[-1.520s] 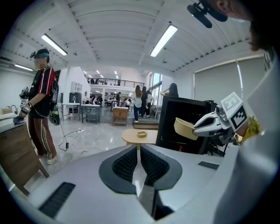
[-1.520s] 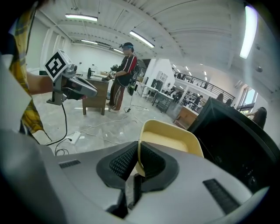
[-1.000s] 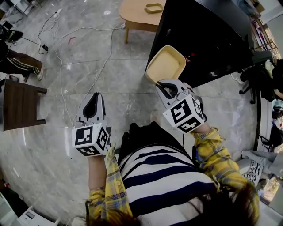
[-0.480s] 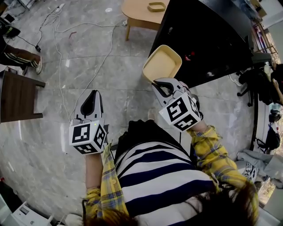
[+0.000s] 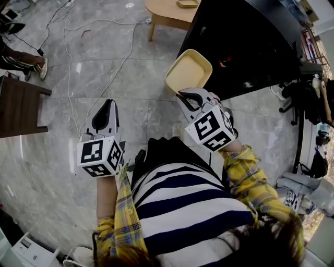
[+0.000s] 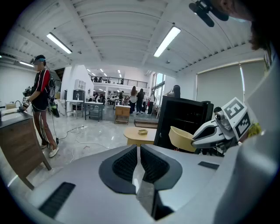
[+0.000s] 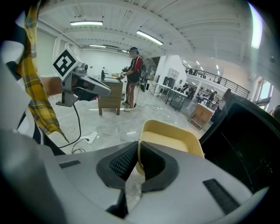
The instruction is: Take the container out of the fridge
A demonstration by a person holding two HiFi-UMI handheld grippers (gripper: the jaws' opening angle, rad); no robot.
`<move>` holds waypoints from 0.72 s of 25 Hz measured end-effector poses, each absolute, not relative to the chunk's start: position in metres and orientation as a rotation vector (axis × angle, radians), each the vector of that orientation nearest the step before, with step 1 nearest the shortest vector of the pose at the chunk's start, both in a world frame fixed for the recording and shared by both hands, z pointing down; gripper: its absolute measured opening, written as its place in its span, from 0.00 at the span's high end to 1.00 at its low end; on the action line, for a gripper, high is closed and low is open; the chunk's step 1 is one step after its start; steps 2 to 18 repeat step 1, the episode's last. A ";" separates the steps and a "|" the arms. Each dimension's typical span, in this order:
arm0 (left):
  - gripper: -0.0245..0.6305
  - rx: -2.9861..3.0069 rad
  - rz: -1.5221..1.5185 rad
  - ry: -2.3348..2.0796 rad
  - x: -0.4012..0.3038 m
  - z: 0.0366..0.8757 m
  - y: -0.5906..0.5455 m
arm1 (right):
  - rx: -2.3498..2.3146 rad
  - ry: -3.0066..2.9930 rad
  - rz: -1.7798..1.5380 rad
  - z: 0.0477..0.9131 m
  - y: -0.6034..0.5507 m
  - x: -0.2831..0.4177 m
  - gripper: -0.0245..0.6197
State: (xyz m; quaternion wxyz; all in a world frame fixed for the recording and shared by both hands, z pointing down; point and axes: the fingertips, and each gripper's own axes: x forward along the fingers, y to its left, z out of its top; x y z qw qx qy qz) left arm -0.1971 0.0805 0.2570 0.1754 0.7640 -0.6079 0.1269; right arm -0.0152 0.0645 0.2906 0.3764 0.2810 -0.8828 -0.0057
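The container [image 5: 189, 70] is already clear of the black fridge [image 5: 245, 47]. It hangs in the air over the floor [image 5: 104, 62], just beside the fridge's near edge, open side up. The right gripper [image 5: 181, 95] has its fingers narrowed onto the near wall of the rim, one pad inside and one outside, as the right gripper view shows. The left gripper [image 5: 108, 107] is held out in front, well apart from the container, with its fingers together on nothing.

What likely remains is carrying the container away and setting it down, perhaps on the low wooden surface [image 5: 167, 11] beyond. A one-sided pinch on a thin wall lets the far end sag or swing. So it is best to keep the container level, move slowly, and steer its far edge away from the fridge corner (a knock there could twist it out of the pads). The grip should hold until the base rests on something firm. The left gripper could steady the opposite rim if the container starts to tilt.

Compared with a second ago, little has changed. The pinch sits at the same spot on the rim, the container keeps the same tilt, and the left fingers remain together. Both grippers and the container sit slightly higher in the head view, and the floor and furniture have slid in frame, which suggests the person is moving.
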 end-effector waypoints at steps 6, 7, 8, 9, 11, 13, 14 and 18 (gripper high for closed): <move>0.91 2.166 0.359 -1.723 -0.198 0.257 0.080 | 0.716 -2.260 -0.016 0.291 0.064 -0.017 0.90; 0.91 2.166 0.359 -1.723 -0.198 0.257 0.080 | 0.716 -2.260 -0.016 0.291 0.064 -0.017 0.90; 0.91 2.166 0.359 -1.723 -0.198 0.257 0.080 | 0.716 -2.260 -0.016 0.291 0.064 -0.017 0.90; 0.91 2.166 0.359 -1.723 -0.198 0.257 0.080 | 0.716 -2.260 -0.016 0.291 0.064 -0.017 0.90; 0.91 2.166 0.359 -1.723 -0.198 0.257 0.080 | 0.716 -2.260 -0.016 0.291 0.064 -0.017 0.90; 0.91 2.166 0.359 -1.723 -0.198 0.257 0.080 | 0.716 -2.260 -0.016 0.291 0.064 -0.017 0.90; 0.91 2.166 0.359 -1.723 -0.198 0.257 0.080 | 0.716 -2.260 -0.016 0.291 0.064 -0.017 0.90; 0.91 2.166 0.359 -1.723 -0.198 0.257 0.080 | 0.716 -2.260 -0.016 0.291 0.064 -0.017 0.90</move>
